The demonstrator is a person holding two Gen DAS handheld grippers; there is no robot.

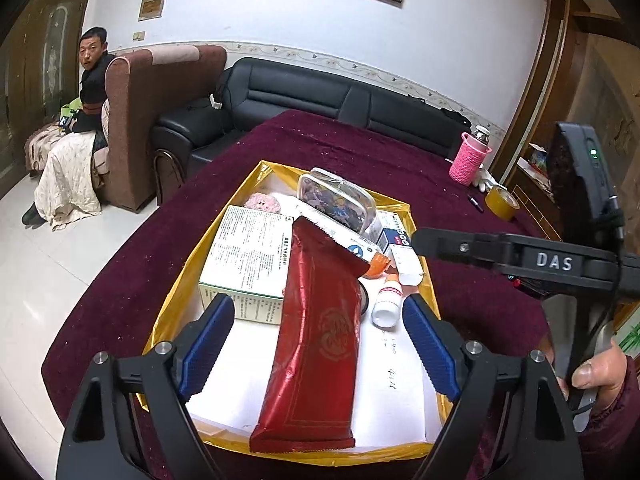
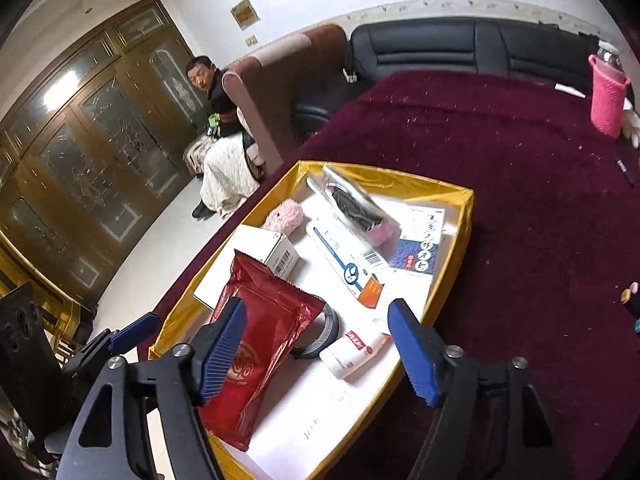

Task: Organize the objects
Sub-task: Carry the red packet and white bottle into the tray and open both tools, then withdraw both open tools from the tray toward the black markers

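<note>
Over by the brown armchair (image 1: pixel 160 120) a person (image 1: pixel 86 96) sits with a pale blanket across the lap. On the counter (image 1: pixel 320 144), under its dark red cloth, rests a shallow yellow tray (image 1: pixel 176 300) with a white floor. At its left side lies a white and green box (image 1: pixel 244 260), with something pink and fluffy (image 1: pixel 262 202) behind it. The long red packet (image 1: pixel 316 340) runs down the middle, its upper end propped on the box and on a roll of dark tape (image 2: pixel 320 332). The left claw (image 1: pixel 318 344) hovers released above it, blue pads on either side and clear of the foil. Further back a clear pouch (image 1: pixel 340 200) sits on a long white carton (image 2: pixel 348 264). To the right lies a small white bottle (image 1: pixel 386 304) on its side; I can't read its label. The right claw (image 2: pixel 316 344) also hangs released, over the packet's upper end and the bottle. At the counter's far right stand a pink-sleeved flask (image 1: pixel 470 160) and a yellow tape roll (image 1: pixel 502 200).
</note>
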